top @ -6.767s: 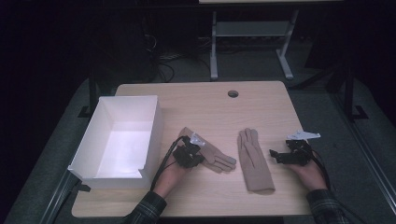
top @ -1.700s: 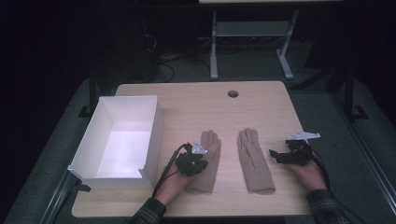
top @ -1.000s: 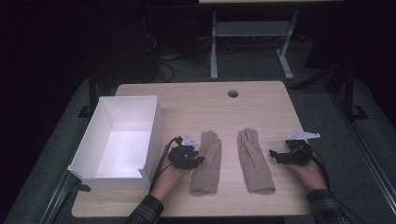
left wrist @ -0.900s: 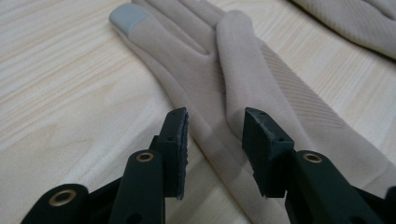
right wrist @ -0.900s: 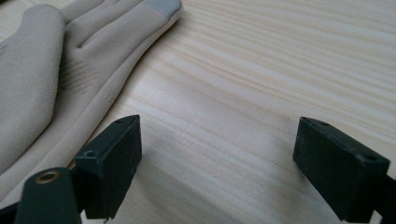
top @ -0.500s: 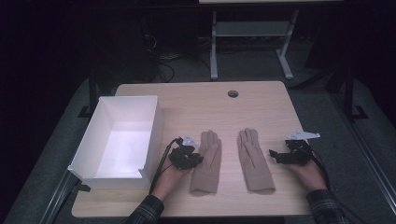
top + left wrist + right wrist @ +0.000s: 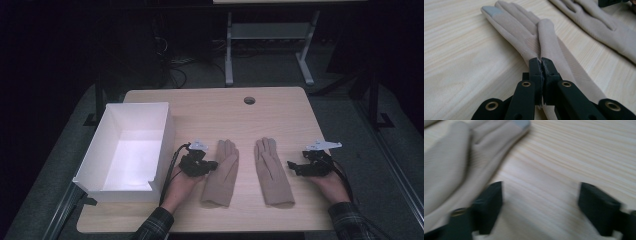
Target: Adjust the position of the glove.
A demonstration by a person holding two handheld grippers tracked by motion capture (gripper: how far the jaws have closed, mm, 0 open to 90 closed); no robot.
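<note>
Two beige gloves lie flat side by side on the wooden table (image 7: 280,107), fingers pointing away. My left gripper (image 7: 212,164) lies at the left glove's (image 7: 221,172) thumb side. In the left gripper view its jaws (image 7: 541,61) have just closed and stand shut, pinching that glove (image 7: 514,27) where thumb meets forefinger. My right gripper (image 7: 292,167) rests just right of the right glove (image 7: 271,170). Its jaws (image 7: 540,186) have just been closing and still stand wide. Bare table lies between them, and the glove's edge (image 7: 454,157) is at the left jaw.
A white open box (image 7: 127,150) stands along the table's left edge, close to my left hand. A round cable hole (image 7: 249,100) sits near the far edge. The right glove (image 7: 599,22) shows beyond the left gripper's jaws. Table legs and cables lie on the dark floor behind.
The left glove, slanted at first, now lies straight beside the other. My left gripper has moved up along the glove's thumb side. The right hand has stayed put.
</note>
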